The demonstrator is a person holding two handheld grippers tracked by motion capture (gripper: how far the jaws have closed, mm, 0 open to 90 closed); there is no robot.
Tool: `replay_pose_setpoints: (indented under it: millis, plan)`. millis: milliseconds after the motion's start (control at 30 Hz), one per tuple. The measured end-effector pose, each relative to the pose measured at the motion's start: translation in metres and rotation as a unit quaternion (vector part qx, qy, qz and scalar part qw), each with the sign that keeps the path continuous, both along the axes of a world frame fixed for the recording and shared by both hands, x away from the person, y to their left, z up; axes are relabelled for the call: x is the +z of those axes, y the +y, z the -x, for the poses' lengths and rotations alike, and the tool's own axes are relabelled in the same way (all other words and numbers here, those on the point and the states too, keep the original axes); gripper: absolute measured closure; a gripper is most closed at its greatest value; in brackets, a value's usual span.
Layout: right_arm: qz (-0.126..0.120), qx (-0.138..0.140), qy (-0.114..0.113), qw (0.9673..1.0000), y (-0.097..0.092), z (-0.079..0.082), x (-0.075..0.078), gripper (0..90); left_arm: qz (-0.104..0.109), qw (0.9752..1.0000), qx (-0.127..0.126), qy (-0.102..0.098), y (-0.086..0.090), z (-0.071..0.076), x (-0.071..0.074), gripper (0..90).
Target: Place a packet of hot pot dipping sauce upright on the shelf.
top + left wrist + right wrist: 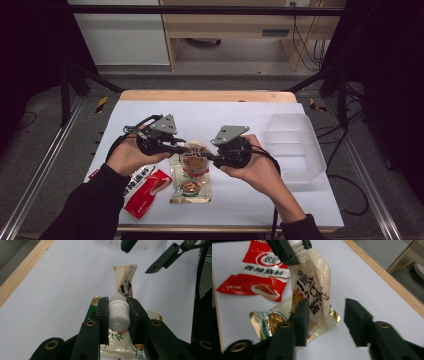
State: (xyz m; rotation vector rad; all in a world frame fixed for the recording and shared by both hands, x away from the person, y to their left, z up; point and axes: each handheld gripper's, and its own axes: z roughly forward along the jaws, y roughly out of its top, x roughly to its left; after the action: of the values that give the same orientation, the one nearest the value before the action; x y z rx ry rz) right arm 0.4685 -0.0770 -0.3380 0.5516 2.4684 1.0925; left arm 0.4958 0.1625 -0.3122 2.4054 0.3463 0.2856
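Three pouches and one clear tub: the left gripper pinches a pouch's white cap; the right gripper gapes empty.

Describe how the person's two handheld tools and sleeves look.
Both tools are black. The left tool and right tool each have a rounded body topped by a grey three-cornered plate, and a black cable trails from each. In the gripper views the jaws are blocky black bars with brass-coloured rivets at the joints. The person wears dark long sleeves that end at the wrists.
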Motion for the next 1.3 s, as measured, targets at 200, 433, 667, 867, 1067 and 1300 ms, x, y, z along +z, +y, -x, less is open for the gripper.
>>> replay_pose_setpoints:
  millis: [200, 433, 667, 867, 1067, 1300]
  plan:
    - [0.061, 0.028, -0.003, 0.9977, 0.013, -0.013, 0.007, 30.0, 0.000, 1.0000, -0.005, -0.001, 0.003, 0.000, 0.001, 73.8]
    - [0.089, 0.066, 0.024, 0.9936, 0.023, -0.026, 0.012, 25.6, 0.000, 0.9999, -0.014, -0.004, 0.003, 0.003, 0.000, 73.8]
    - [0.101, 0.085, 0.038, 0.9906, 0.031, -0.031, 0.016, 54.1, 0.009, 0.9998, -0.015, -0.003, 0.004, 0.003, -0.003, 73.8]
    - [0.096, 0.093, 0.043, 0.9901, 0.034, -0.031, 0.016, 74.1, 0.011, 0.9998, -0.015, -0.004, 0.003, 0.004, -0.004, 73.8]
    - [0.106, 0.094, 0.044, 0.9889, 0.038, -0.028, 0.018, 87.4, 0.018, 0.9998, -0.008, -0.001, 0.004, 0.004, -0.006, 73.5]
    - [0.115, 0.088, 0.035, 0.9888, 0.037, -0.028, 0.027, 88.7, 0.057, 0.9983, 0.015, -0.002, 0.010, 0.003, -0.009, 61.2]
